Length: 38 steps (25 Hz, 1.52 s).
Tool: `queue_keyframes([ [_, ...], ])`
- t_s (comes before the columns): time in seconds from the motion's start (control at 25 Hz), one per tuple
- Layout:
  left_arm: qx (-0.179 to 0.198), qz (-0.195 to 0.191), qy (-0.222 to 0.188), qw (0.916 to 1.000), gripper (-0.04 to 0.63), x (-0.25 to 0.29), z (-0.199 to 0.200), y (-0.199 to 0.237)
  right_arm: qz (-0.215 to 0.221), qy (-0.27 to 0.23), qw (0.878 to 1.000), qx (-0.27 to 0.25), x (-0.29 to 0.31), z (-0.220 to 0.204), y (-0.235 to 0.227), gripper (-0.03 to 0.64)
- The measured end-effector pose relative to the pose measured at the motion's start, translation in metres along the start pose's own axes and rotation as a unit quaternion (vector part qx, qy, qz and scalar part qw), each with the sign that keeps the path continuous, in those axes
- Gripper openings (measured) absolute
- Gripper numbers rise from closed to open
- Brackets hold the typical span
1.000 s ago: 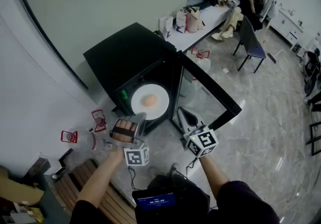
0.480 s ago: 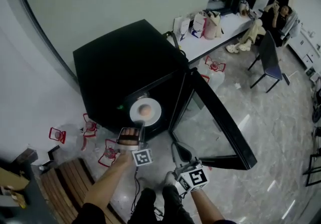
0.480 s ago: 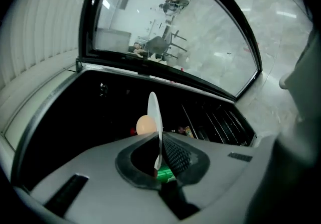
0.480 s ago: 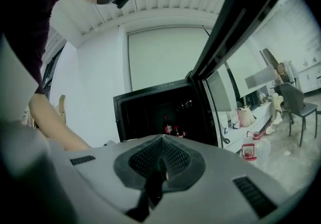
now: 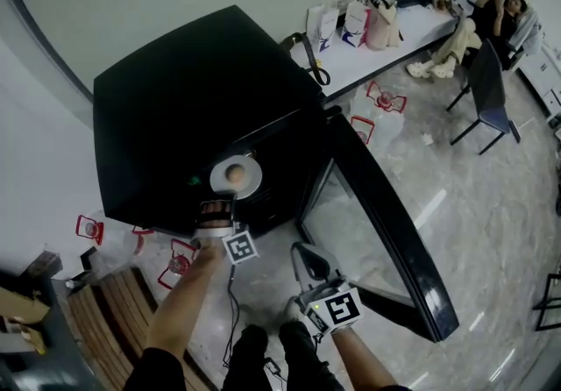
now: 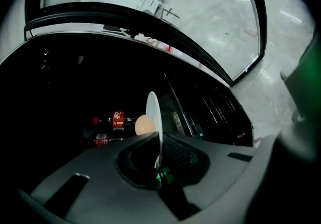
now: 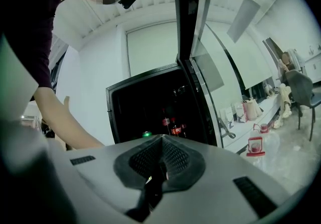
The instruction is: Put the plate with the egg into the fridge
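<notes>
A white plate (image 5: 235, 174) carrying a tan egg (image 5: 235, 174) hangs at the dark mouth of the black fridge (image 5: 193, 117). My left gripper (image 5: 219, 203) is shut on the plate's near rim. In the left gripper view the plate (image 6: 153, 115) shows edge-on between the closed jaws, with the egg (image 6: 145, 125) on its left face. My left gripper (image 6: 158, 150) points into the fridge, where cola bottles (image 6: 115, 120) lie. The glass fridge door (image 5: 386, 231) stands open to the right. My right gripper (image 5: 303, 259) is shut and empty, low beside the door. From that gripper (image 7: 160, 142) I see the fridge opening (image 7: 145, 112).
Water jugs with red handles stand on the floor left of the fridge (image 5: 88, 228) and behind it (image 5: 384, 100). A white table (image 5: 386, 52) with bags is at the back, with a dark chair (image 5: 487, 91) beside it. A wooden bench (image 5: 114, 323) lies at lower left.
Both grippers have come lower. The left one has carried the plate and egg down and in toward the fridge opening. The right one has dropped back beside the open door.
</notes>
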<state>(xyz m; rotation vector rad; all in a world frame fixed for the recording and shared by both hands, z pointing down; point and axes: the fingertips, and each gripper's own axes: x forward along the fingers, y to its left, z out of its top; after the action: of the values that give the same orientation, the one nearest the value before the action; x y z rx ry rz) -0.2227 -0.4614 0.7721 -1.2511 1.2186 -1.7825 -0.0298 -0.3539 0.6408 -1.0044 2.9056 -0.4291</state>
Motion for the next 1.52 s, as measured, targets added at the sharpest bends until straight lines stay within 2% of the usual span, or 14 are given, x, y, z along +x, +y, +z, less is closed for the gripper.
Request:
queue_keyframes([
  [0.12, 0.016, -0.018, 0.008, 0.9997, 0.02, 0.007, -0.004, -0.004, 0.004, 0.003, 1.0, 0.003, 0.005, 0.0, -0.003, 0.006],
  [0.2, -0.022, -0.088, 0.001, 0.9958, 0.021, 0.009, -0.002, -0.027, 0.006, 0.006, 1.0, 0.007, 0.007, -0.002, -0.004, 0.006],
  [0.28, -0.076, -0.164, -0.003, 0.9835, 0.026, 0.007, -0.001, -0.045, 0.01, 0.008, 1.0, 0.009, 0.009, -0.001, -0.003, 0.006],
  [0.44, -0.146, -0.249, -0.002, 0.9573, 0.087, -0.003, 0.0, -0.046, 0.01, 0.007, 1.0, 0.019, 0.012, 0.0, -0.004, 0.006],
  [0.6, -0.168, -0.31, 0.005, 0.9356, 0.141, -0.009, 0.001, -0.053, 0.012, 0.014, 1.0, 0.024, 0.018, -0.003, -0.003, 0.006],
  [0.68, -0.15, -0.31, 0.013, 0.9388, 0.141, -0.01, -0.002, -0.05, 0.016, 0.018, 1.0, 0.019, 0.018, -0.002, 0.0, 0.006],
  [0.8, -0.144, -0.254, -0.006, 0.9564, 0.141, -0.026, 0.001, -0.026, 0.016, 0.017, 1.0, 0.017, 0.011, 0.004, 0.002, 0.006],
  [0.92, -0.177, -0.198, -0.039, 0.9634, 0.14, -0.065, 0.007, 0.003, 0.02, 0.02, 1.0, 0.014, 0.002, 0.017, 0.011, 0.006],
  [1.0, -0.22, -0.173, -0.057, 0.9584, 0.138, -0.099, 0.005, 0.023, 0.025, 0.02, 0.999, 0.005, -0.006, 0.029, 0.024, 0.006],
  [1.08, -0.295, -0.156, -0.083, 0.9391, 0.097, -0.141, 0.004, 0.051, 0.025, 0.015, 1.0, -0.003, -0.019, 0.043, 0.036, 0.006],
  [1.16, -0.381, -0.142, -0.112, 0.9066, 0.034, -0.184, 0.003, 0.079, 0.02, 0.009, 1.0, -0.005, -0.036, 0.057, 0.048, 0.006],
  [1.28, -0.48, -0.141, -0.154, 0.8519, 0.011, -0.243, 0.003, 0.112, 0.007, -0.002, 1.0, -0.013, -0.061, 0.07, 0.067, 0.006],
  [1.4, -0.536, -0.159, -0.2, 0.8043, 0.011, -0.296, 0.011, 0.123, -0.015, -0.006, 1.0, -0.019, -0.093, 0.072, 0.086, 0.006],
  [1.52, -0.565, -0.18, -0.233, 0.7705, 0.009, -0.336, 0.019, 0.119, -0.038, -0.003, 0.999, -0.03, -0.128, 0.072, 0.102, 0.006],
])
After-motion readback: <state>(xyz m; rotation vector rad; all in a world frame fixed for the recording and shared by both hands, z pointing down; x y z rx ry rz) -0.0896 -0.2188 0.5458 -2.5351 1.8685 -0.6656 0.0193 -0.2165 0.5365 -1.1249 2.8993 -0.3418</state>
